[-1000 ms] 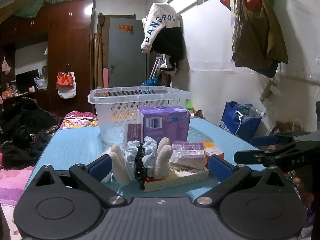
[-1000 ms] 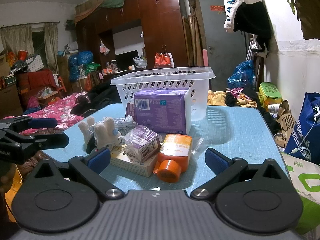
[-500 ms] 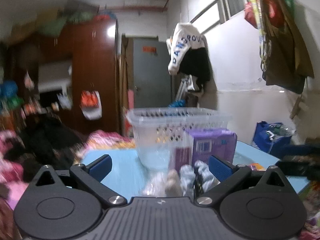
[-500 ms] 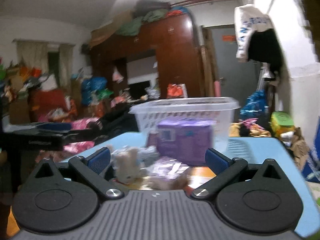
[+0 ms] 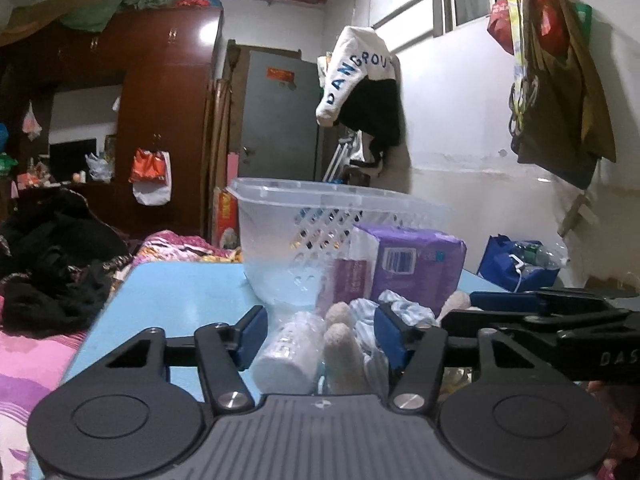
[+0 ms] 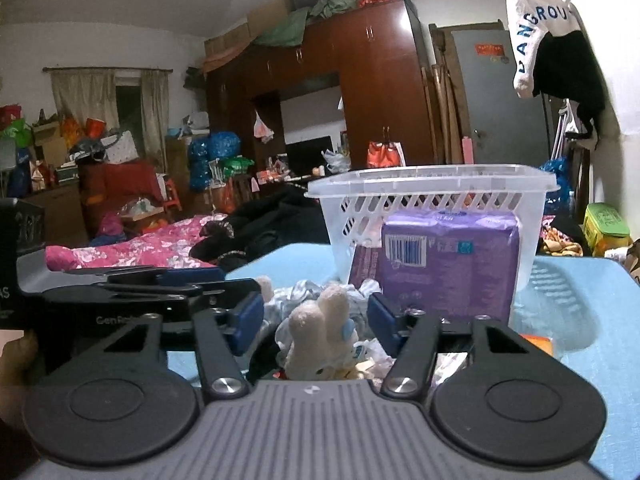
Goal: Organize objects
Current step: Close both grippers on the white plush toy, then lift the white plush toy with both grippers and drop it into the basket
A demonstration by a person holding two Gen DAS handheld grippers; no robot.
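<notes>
Both claws are closing as I watch. My left claw (image 5: 318, 334) has its blue pads either side of a white wrapped roll (image 5: 286, 354) and the cream plush toy (image 5: 340, 344), but the pads do not press on either, so nothing is clamped. My right claw (image 6: 316, 318) straddles the same plush toy (image 6: 320, 330) with a gap on both sides; it too grips nothing. Each claw shows at the edge of the other's view, side by side and close. Behind the pile on the blue worktop (image 5: 176, 296) stands a purple package (image 6: 448, 264), upright against the clear plastic basket (image 6: 432, 192). Pale crumpled cloth (image 5: 404, 310) lies around the toy.
</notes>
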